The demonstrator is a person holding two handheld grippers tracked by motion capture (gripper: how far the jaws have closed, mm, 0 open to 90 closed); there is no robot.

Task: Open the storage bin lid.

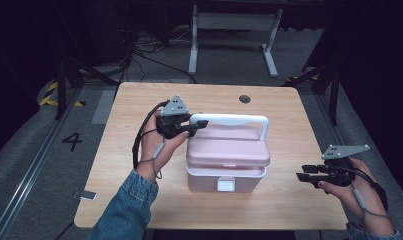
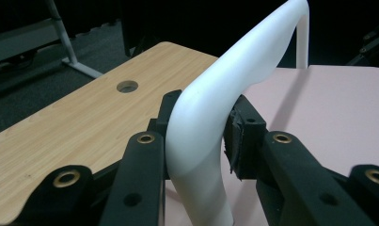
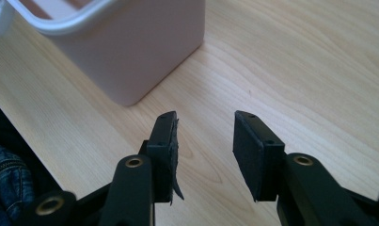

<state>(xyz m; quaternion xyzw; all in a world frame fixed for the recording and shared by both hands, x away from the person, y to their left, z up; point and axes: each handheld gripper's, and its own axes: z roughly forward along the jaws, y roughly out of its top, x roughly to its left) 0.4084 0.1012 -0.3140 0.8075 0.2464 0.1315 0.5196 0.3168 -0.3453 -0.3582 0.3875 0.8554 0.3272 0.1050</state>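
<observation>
Pink plastic box with a white curved handle sits in the middle of the light wooden bench. Its lid is down, and a small white latch is on the side of the box nearest the person.

The left hand-held gripper is at the left end of the handle and is closed on it. So the grab looks done. I think lifting or carrying the box is what is left, because the box rests flat on the bench. The right hand-held gripper is off to the right of the box, well apart from it. Its jaws are apart and hold nothing.

The left gripper view shows the grip up close. One black pad presses each side of the handle's bend, with the pink lid beside it. From above you cannot see that squeeze well.

The right gripper view shows a bottom corner of the box on the bench, and the right hand-held gripper with bare wood between its pads.

The high view shows the whole box and both hands at once.
</observation>
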